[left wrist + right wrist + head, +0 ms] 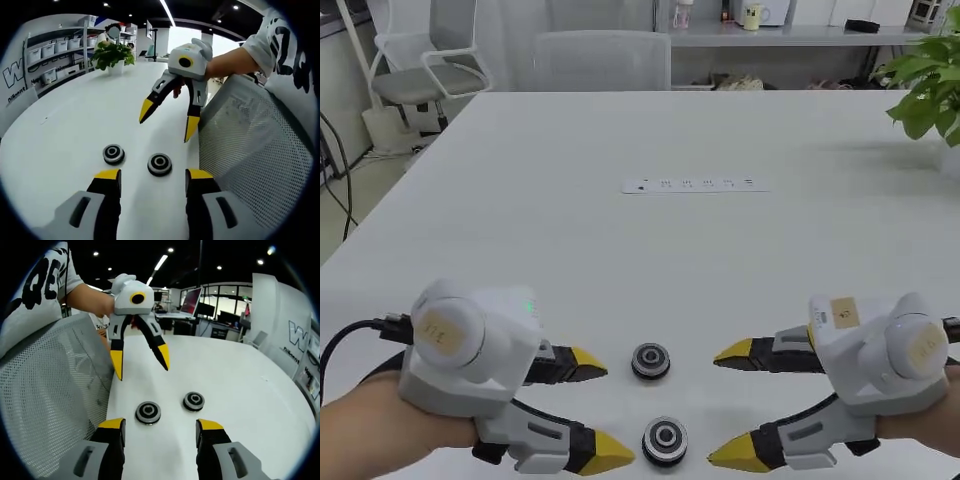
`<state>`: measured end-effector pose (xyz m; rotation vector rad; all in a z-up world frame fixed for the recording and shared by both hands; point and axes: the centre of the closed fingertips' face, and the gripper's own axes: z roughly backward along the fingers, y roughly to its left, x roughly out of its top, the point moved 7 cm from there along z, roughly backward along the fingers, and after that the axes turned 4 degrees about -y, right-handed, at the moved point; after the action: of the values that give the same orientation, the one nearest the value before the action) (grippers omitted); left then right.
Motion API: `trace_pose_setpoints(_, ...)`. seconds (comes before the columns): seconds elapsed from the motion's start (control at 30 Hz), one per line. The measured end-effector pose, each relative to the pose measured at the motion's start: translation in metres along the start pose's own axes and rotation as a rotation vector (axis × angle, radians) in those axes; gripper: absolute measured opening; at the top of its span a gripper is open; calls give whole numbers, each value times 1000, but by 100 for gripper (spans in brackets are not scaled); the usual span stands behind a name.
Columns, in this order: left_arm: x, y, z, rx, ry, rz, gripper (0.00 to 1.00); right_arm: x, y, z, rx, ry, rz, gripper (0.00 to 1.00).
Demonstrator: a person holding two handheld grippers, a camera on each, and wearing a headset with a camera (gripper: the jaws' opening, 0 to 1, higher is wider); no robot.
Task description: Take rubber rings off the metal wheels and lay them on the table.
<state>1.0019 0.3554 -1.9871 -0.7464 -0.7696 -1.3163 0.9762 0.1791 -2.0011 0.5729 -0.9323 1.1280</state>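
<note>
Flanking far wheel (651, 361) and near wheel (665, 440) | left gripper (618, 412): jaws apart | right gripper (712, 406): jaws apart

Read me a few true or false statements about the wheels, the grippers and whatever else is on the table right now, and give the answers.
1. Two metal wheels lie on the table between the left gripper and the right gripper. True.
2. The left gripper is shut on a wheel. False: its jaws are open and hold nothing.
3. A dark ring sits around each wheel. True.
4. The right gripper touches the nearer wheel. False: its open jaws are apart from both wheels.
5. A white power strip lies farther up the table than the wheels. True.
</note>
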Motion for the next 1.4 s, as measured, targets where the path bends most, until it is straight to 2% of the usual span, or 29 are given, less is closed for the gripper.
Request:
trace_pose_setpoints(0.3, -3, -3, -13, -39, 23, -8, 43, -5, 0, -7, 32, -14, -26, 48)
trace_pose_setpoints(0.6, -4, -6, -24, -74, 37, -14, 37, -9, -1, -12, 43, -21, -74, 47)
trace_pose_setpoints(0.97, -2, -8, -37, -98, 37, -10, 32, -14, 3, -15, 60, -4, -76, 47)
trace_pose_setpoints(1.4, -1, -12, -49, -123, 56, -20, 25, -18, 7, -17, 79, 18, -63, 47)
